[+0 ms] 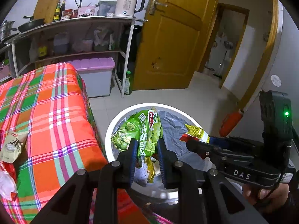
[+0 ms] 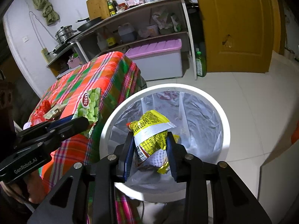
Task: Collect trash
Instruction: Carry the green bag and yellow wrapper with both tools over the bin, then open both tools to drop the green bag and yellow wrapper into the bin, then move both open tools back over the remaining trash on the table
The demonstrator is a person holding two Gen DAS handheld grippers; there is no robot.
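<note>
My left gripper (image 1: 146, 147) is shut on a green snack bag (image 1: 147, 130) and holds it over the white trash bin (image 1: 119, 117). My right gripper (image 2: 151, 145) is shut on a yellow wrapper (image 2: 149, 128) and holds it over the same bin (image 2: 222, 112), which has a plastic liner. The right gripper with its wrapper (image 1: 196, 130) shows in the left wrist view; the left gripper with the green bag (image 2: 89, 106) shows in the right wrist view. A beige packet (image 1: 11, 145) and red wrappers (image 1: 7, 169) lie on the plaid-covered table (image 1: 46, 112).
The bin stands on the tiled floor beside the table's corner. Behind are a metal shelf (image 1: 74, 37) with a kettle (image 1: 127, 3) and pans, a lidded storage box (image 1: 95, 74), a green bottle (image 1: 128, 84) and a wooden door (image 1: 177, 37).
</note>
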